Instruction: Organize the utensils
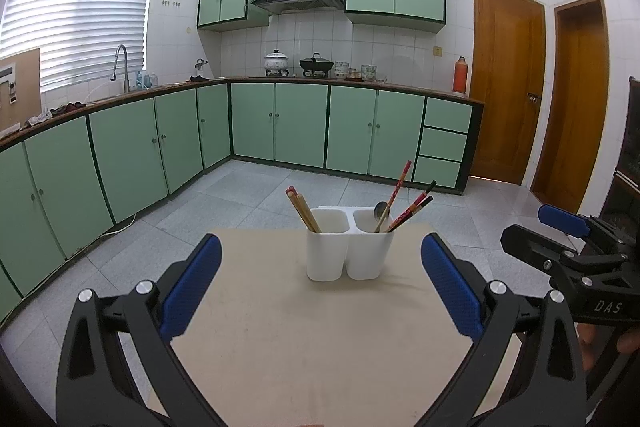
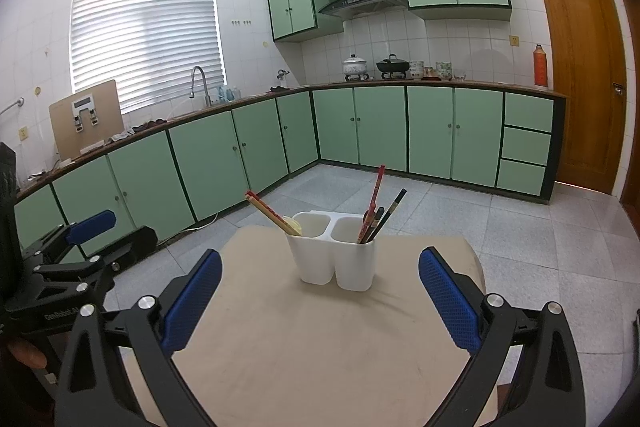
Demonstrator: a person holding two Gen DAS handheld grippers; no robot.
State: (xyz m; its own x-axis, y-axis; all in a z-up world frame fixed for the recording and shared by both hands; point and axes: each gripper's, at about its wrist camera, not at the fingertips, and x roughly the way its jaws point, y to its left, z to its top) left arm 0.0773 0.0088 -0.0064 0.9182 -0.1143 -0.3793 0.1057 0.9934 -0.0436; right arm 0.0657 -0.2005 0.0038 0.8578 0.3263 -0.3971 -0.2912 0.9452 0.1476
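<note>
Utensils (image 1: 404, 199) stand in the white holder (image 1: 348, 247) at frame centre on the counter (image 1: 320, 327). Both my left hand-held gripper (image 1: 320, 287) and right hand-held gripper (image 2: 320, 295) are spread, empty. Advice: approach one chopstick squarely, pinch mid-shaft.

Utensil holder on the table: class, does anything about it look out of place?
Nothing stands out. The white utensil holder stands upright on the table, with chopsticks and a spoon leaning inside its compartments.
</note>
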